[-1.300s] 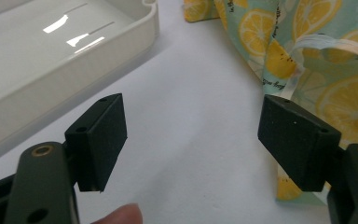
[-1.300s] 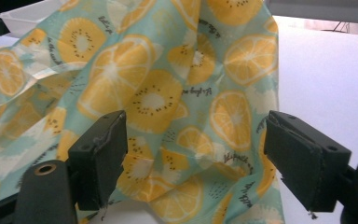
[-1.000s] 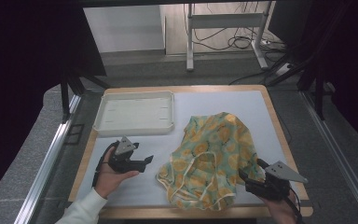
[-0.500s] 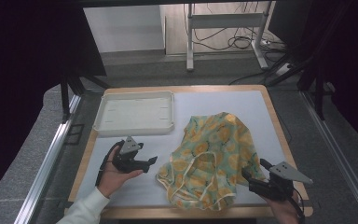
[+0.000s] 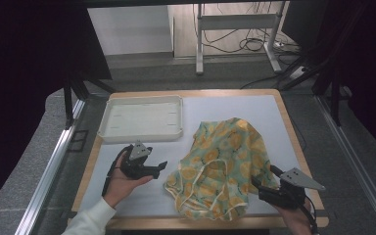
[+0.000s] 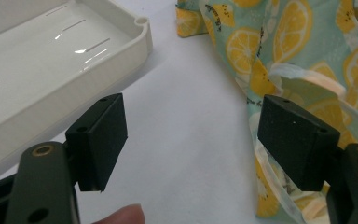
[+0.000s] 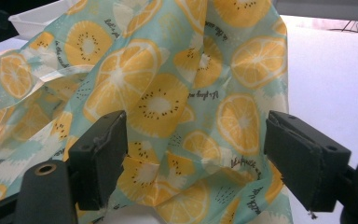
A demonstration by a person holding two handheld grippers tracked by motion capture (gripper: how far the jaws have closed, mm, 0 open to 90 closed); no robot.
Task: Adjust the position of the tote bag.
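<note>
Currently approach stage: lemon-print cloth (image 5: 223, 166) lies crumpled at centre-right of the high view, beside the white tray (image 5: 142, 117). Left gripper (image 5: 152, 169) and right gripper (image 5: 264, 188) both gape wide, holding nothing. Next move probably calls for closing on cloth edges.

Both grippers black w/ blocky rectangular jaws, small screw holes in pad edges, brass-ringed holes at arm bases. Left gripper (image 5: 149, 168) and right gripper (image 5: 264, 185) each carry a grey 3-cornered plate. Black cable trails off each. Person's left sleeve (image 5: 90, 219) white.
</note>
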